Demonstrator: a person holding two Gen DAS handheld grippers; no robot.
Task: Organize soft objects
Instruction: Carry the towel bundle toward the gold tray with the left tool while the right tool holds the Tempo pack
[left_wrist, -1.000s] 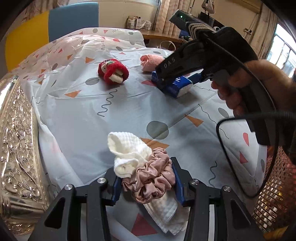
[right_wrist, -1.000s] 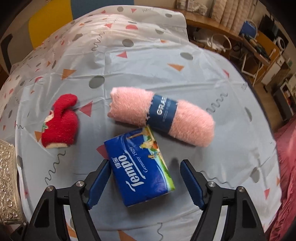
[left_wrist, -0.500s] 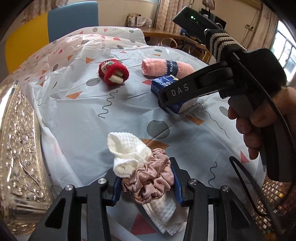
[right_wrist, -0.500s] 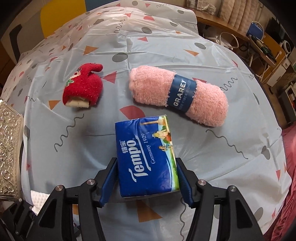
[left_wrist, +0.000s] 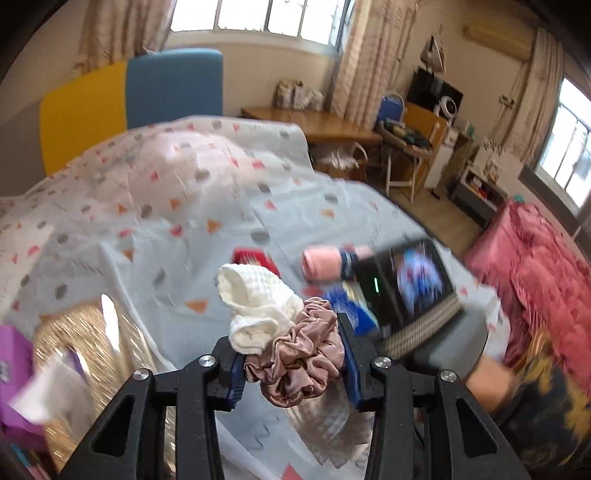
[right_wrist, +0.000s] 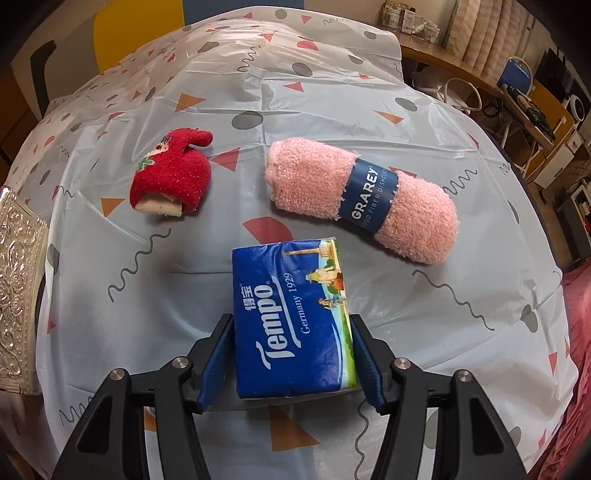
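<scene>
**Both grippers loaded over the patterned tablecloth**

The left gripper (left_wrist: 291, 363) has its jaws narrowed onto a dusty-pink satin scrunchie (left_wrist: 299, 354), the blue pads pressing it from both sides after closing a little further; a white waffle-weave cloth (left_wrist: 255, 302) is bunched against the scrunchie and rises above the left pad. The bundle hangs clear above the tablecloth (left_wrist: 166, 206). That view is motion-blurred. At its lower left lies an embossed silver-gold tray (left_wrist: 92, 343) over the table's near-left edge, with something purple (left_wrist: 14, 373) too blurred to name.

In the right wrist view, the tray (right_wrist: 18, 295) sits at the tablecloth's left edge. Right of it, well apart, lies a red plush sock (right_wrist: 173, 177), then bare cloth, then a rolled pink fleece towel (right_wrist: 314, 181) with a navy GRAREY band. Just below them, the right gripper (right_wrist: 291, 363) stands at middling width, holding a blue Tempo tissue pack (right_wrist: 291, 317) by its long sides. Open tablecloth stretches from the pack rightward to the table's drooping right edge.
</scene>
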